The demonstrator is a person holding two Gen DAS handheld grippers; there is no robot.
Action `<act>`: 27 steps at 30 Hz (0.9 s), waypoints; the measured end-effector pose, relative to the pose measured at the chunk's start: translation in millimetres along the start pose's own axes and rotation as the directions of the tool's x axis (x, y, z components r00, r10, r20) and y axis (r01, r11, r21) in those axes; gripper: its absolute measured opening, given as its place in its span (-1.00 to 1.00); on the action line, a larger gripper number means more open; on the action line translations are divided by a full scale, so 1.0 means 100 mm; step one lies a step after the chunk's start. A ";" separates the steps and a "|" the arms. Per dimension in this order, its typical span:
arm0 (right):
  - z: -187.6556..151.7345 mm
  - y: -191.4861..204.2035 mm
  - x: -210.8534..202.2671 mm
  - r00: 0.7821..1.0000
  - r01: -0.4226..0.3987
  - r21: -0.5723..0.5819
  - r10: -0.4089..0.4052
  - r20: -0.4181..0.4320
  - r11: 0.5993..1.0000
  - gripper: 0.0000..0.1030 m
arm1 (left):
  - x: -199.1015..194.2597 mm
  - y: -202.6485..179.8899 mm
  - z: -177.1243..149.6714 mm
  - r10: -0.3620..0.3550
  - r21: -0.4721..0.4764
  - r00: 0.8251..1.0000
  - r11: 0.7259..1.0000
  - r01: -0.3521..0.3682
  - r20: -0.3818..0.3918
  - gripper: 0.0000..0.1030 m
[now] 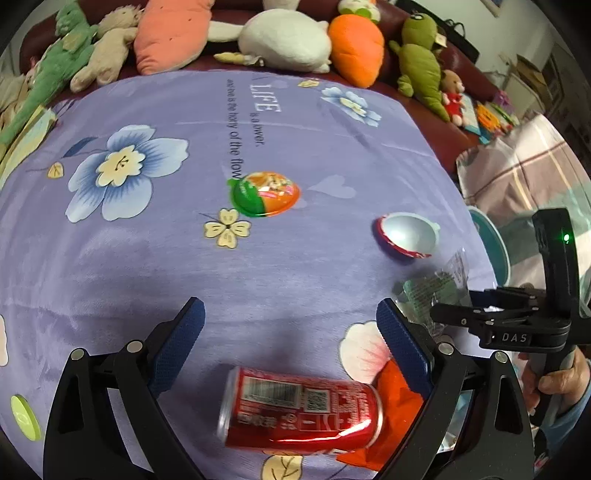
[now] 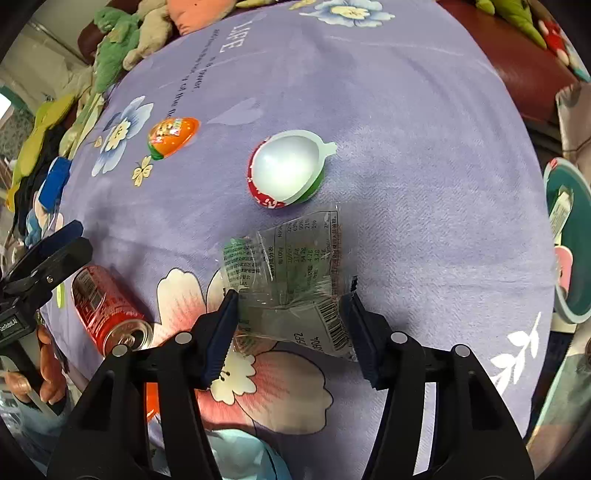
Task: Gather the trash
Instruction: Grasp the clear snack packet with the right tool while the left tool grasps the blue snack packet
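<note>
On the purple cloth [image 2: 424, 155]: 1 red can [image 1: 299, 413], 2 plastic egg halves, one orange [image 1: 264, 192], one red and lying open [image 1: 406, 234], 1 clear wrapper [image 2: 291, 284]. 2 carrot plushies beyond the far edge, pink [image 1: 171, 33] and orange [image 1: 356, 48].

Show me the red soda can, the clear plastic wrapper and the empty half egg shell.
Red soda can [image 1: 301, 413], left wrist view, on its side wall.
Clear plastic wrapper [image 2: 291, 284], right wrist view, on its crumpled middle.
Empty half egg shell [image 2: 286, 170], right wrist view, on its pale inside.

Right tongs [image 2: 291, 325] astride a clear wrapper [image 2: 291, 280] — jaws apart, red can [image 2: 107, 306] off to the left.
</note>
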State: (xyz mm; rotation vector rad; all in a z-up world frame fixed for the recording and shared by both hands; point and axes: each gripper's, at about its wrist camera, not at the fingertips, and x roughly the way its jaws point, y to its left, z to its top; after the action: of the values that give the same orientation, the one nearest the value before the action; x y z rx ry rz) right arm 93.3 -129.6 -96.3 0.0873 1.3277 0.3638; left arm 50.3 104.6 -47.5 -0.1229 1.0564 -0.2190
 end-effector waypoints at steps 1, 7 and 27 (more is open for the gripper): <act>-0.01 -0.01 -0.05 1.000 0.003 0.000 -0.003 0.010 1.000 0.06 | -0.01 -0.04 -0.01 -0.005 0.014 1.000 1.000 0.005 0.000 0.83; -0.11 -0.16 -0.39 0.996 0.036 0.036 -0.039 0.075 0.999 0.07 | -0.15 -0.45 -0.15 -0.068 0.157 0.998 0.985 0.067 0.000 0.83; -1.11 -0.41 -1.25 0.973 0.052 0.083 -0.070 0.220 0.995 0.11 | -0.15 -1.63 -1.32 -0.109 0.563 0.982 0.807 0.178 -0.154 0.49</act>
State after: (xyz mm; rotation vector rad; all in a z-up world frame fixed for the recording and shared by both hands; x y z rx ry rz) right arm -28.5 -222.9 -18.6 0.1469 1.1192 0.2432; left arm -91.8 -49.4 -65.8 0.3670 1.0537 -0.6843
